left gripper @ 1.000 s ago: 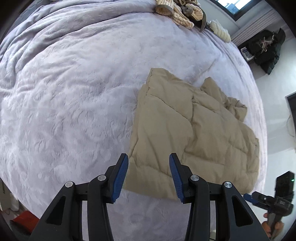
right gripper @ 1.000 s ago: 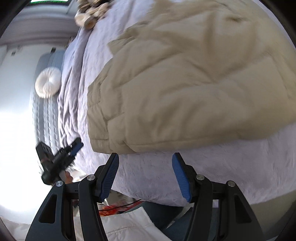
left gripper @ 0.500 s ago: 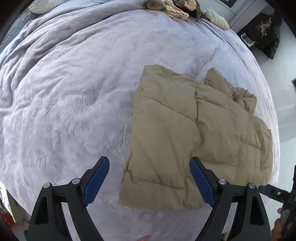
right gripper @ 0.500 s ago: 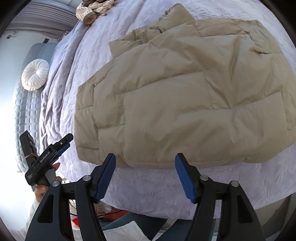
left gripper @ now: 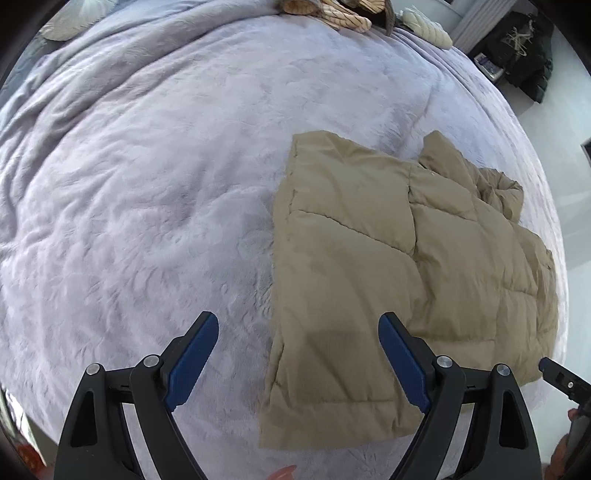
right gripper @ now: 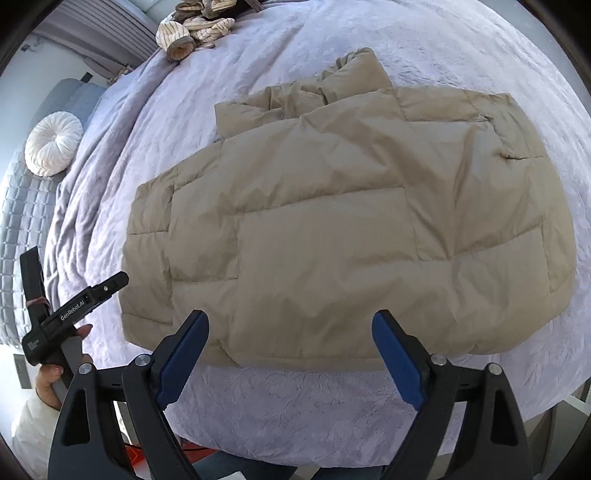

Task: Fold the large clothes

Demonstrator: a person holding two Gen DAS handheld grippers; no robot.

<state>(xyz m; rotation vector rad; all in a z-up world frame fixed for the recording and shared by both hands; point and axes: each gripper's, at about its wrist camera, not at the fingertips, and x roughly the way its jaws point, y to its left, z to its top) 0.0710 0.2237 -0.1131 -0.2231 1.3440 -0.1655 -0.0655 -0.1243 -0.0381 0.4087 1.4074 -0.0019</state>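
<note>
A tan quilted puffer jacket [left gripper: 399, 280] lies folded flat on a lavender bedspread [left gripper: 147, 206], near the bed's front edge. It fills the middle of the right wrist view [right gripper: 332, 229]. My left gripper [left gripper: 299, 354] is open and empty, held above the jacket's near left corner. My right gripper [right gripper: 290, 350] is open and empty, held above the jacket's near hem. The left gripper also shows at the left of the right wrist view [right gripper: 74, 314], held in a hand.
A pile of striped clothes [right gripper: 199, 26] lies at the far side of the bed. A round white cushion [right gripper: 53, 144] sits by the grey headboard. Dark items [left gripper: 524, 55] stand on the floor beyond the bed.
Both grippers have opened wider and lifted back from the jacket. The jacket lies still, and more of it is in view.
</note>
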